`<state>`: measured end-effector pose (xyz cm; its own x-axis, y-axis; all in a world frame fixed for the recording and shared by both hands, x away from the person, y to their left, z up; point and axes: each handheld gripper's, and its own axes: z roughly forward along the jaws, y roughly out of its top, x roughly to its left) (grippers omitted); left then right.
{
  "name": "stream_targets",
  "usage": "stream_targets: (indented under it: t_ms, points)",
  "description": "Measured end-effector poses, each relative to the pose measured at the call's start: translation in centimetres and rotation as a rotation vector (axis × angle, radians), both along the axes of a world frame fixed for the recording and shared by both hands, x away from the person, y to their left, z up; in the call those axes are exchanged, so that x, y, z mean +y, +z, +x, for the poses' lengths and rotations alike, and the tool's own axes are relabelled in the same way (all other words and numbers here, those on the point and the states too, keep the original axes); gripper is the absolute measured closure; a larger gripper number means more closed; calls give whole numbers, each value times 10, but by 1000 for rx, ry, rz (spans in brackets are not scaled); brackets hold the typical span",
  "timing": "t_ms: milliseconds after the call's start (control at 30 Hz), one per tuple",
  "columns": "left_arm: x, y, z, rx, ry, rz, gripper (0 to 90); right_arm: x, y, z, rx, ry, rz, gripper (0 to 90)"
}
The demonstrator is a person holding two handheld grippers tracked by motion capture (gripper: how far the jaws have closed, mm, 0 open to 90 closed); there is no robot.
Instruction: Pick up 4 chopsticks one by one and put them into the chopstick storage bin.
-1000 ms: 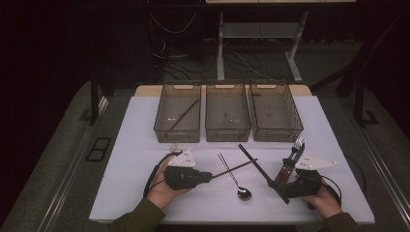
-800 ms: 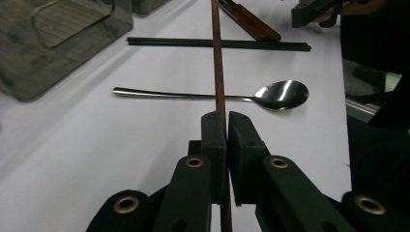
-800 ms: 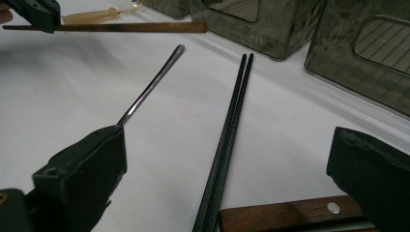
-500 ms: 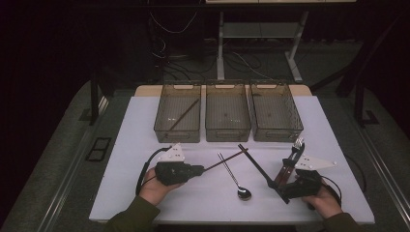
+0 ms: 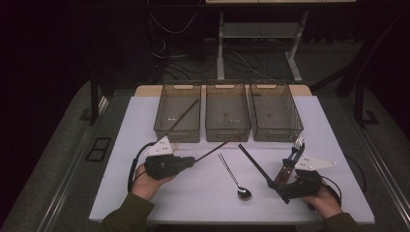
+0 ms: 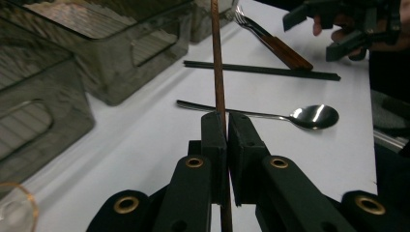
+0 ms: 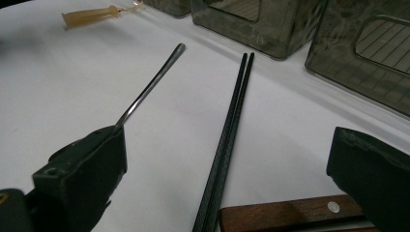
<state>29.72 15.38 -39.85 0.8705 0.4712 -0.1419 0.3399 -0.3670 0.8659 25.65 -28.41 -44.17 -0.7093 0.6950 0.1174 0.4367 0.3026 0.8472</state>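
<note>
My left gripper (image 5: 192, 160) (image 6: 227, 123) is shut on a brown chopstick (image 5: 215, 149) (image 6: 217, 67), which sticks out past the jaws toward the bins. A second brown chopstick (image 5: 182, 116) leans inside the left bin (image 5: 167, 131). On the white table lie a metal spoon (image 5: 235, 181) (image 6: 312, 116), a pair of black chopsticks (image 5: 255, 164) (image 7: 231, 130) and a wooden-handled fork (image 5: 291, 158) (image 6: 278, 43). My right gripper (image 5: 283, 183) (image 7: 227, 186) stands wide open low over the table. The black chopsticks and the fork's handle (image 7: 290, 212) lie between its jaws, untouched.
Three smoky clear bins stand in a row at the back: the left one, the middle bin (image 5: 227, 116) and the right bin (image 5: 275, 116). A small tan object (image 7: 92, 17) lies on the table far left in the right gripper view. The table's front edge (image 5: 232, 220) is near both hands.
My left gripper has moved left and slightly up and away, carrying the brown chopstick off the table. The right gripper has stayed in place.
</note>
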Motion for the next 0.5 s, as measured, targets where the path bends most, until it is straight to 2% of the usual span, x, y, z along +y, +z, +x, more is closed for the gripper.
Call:
stream_targets:
  t_ms: [500]
  points:
    - [31, 7, 16, -35, 134, -34, 848, 0, 0, 0, 6, 0, -2, 9]
